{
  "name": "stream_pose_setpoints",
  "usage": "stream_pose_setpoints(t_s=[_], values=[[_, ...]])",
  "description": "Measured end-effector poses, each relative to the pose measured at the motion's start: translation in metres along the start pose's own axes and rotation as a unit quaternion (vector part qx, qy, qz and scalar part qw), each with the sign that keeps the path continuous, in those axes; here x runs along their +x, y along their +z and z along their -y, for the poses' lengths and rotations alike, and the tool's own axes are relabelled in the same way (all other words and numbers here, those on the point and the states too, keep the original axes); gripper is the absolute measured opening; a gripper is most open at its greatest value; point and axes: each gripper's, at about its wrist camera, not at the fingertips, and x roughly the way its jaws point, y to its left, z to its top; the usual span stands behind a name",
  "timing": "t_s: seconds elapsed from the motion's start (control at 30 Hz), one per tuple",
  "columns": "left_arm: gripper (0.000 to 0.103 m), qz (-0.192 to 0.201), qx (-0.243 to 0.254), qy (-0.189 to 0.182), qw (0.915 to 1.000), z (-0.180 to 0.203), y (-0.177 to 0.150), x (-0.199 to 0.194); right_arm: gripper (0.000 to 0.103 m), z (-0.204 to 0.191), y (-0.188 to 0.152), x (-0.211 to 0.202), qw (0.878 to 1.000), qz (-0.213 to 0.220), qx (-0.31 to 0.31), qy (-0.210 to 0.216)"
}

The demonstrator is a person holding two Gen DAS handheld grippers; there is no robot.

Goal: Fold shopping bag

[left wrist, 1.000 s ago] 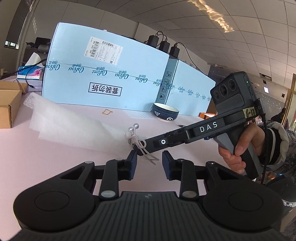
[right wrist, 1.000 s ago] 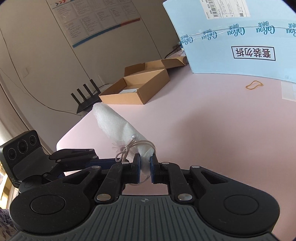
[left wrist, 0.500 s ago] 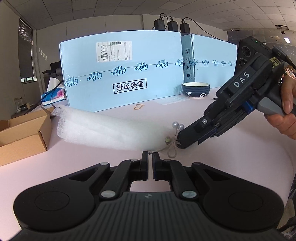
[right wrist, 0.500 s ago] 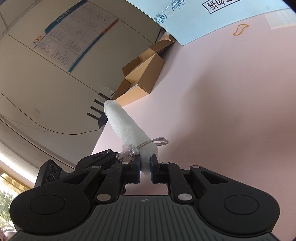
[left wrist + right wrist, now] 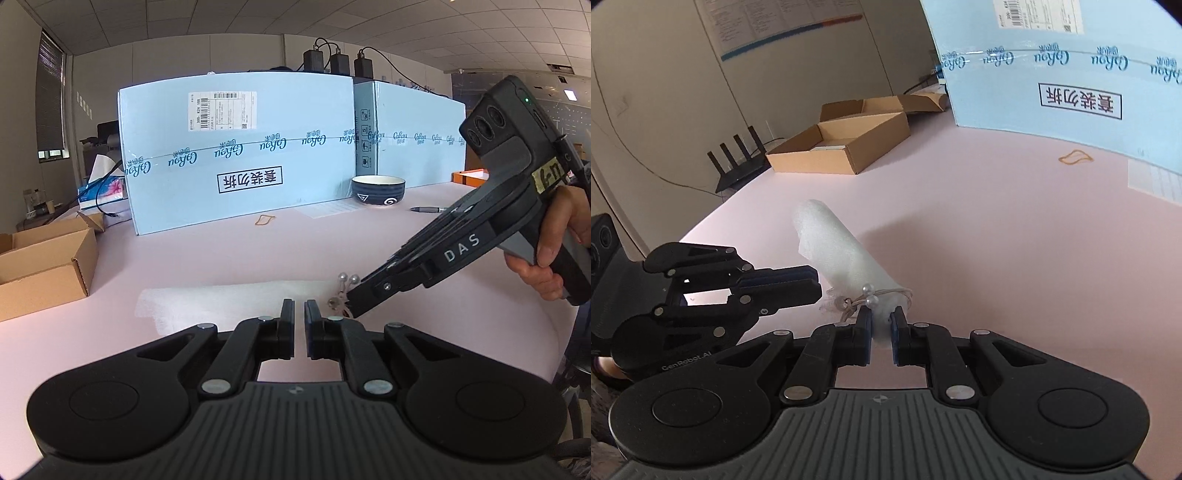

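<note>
A rolled white mesh shopping bag (image 5: 236, 299) lies on the pink table (image 5: 221, 258), running left from a tied end with a beige drawstring and two pearl beads (image 5: 347, 278). My right gripper (image 5: 881, 325) is shut on that tied end of the bag (image 5: 846, 254), just below the beads (image 5: 868, 293). In the left wrist view the right gripper (image 5: 354, 306) comes in from the right, held by a hand (image 5: 554, 251). My left gripper (image 5: 300, 317) sits in front of the bag. Its jaws are opening, a narrow gap apart, with nothing between them. In the right wrist view the left gripper (image 5: 816, 286) is beside the roll.
A large light-blue carton (image 5: 240, 155) stands behind the work area, with a blue bowl (image 5: 378, 188), a pen (image 5: 428, 209) and a paper sheet (image 5: 328, 208) at its foot. A rubber band (image 5: 265, 220) lies nearby. An open cardboard box (image 5: 44, 258) sits left, a router (image 5: 738, 162) beyond it.
My left jaws closed near the drawstring, then parted again. The bag, lifted off the table half a second ago, now lies lower and flatter. The right gripper kept its hold.
</note>
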Motion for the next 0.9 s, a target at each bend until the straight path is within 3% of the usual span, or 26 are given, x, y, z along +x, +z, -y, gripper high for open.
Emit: stream_pose_setpoints(t_s=[0.03,0.07,0.17,0.23,0.3,0.37,0.53,0.63,0.67,0.9], values=[[0.057,0.006,0.000,-0.011,0.9999,0.003,0.000,-0.003,0.010,-0.001,0.000,0.001,1.000,-0.002,-0.002,0.003],[0.087,0.009,0.002,-0.013,0.9999,0.006,0.000,-0.004,0.010,-0.001,0.000,0.002,1.000,-0.004,-0.001,0.008],[0.085,0.009,0.028,-0.011,0.9995,0.016,0.000,-0.004,0.011,-0.002,0.000,0.003,1.000,-0.002,0.001,0.008],[0.078,0.004,0.037,-0.019,0.9991,0.019,-0.001,-0.001,0.011,0.000,0.000,0.001,1.000,0.001,0.013,0.019],[0.047,-0.003,0.051,-0.006,0.9987,0.019,-0.002,0.002,0.011,-0.001,0.001,-0.001,1.000,0.004,0.015,0.022],[0.032,-0.007,0.055,-0.004,0.9985,0.017,-0.003,0.004,0.011,-0.003,0.002,-0.005,1.000,0.006,0.012,0.018],[0.030,-0.005,0.057,-0.023,0.9981,0.016,-0.004,0.005,0.011,0.000,0.002,-0.011,0.999,0.009,0.034,0.030],[0.019,-0.003,0.062,-0.034,0.9975,0.019,-0.005,0.005,0.011,0.004,0.003,-0.011,0.998,0.008,0.052,0.034],[0.011,-0.003,0.064,-0.034,0.9973,0.020,-0.005,0.005,0.011,0.005,0.003,-0.011,0.998,0.007,0.057,0.035],[0.009,-0.009,0.068,0.008,0.9976,0.010,-0.006,0.004,0.011,0.006,-0.003,-0.011,0.997,-0.010,0.063,0.041]])
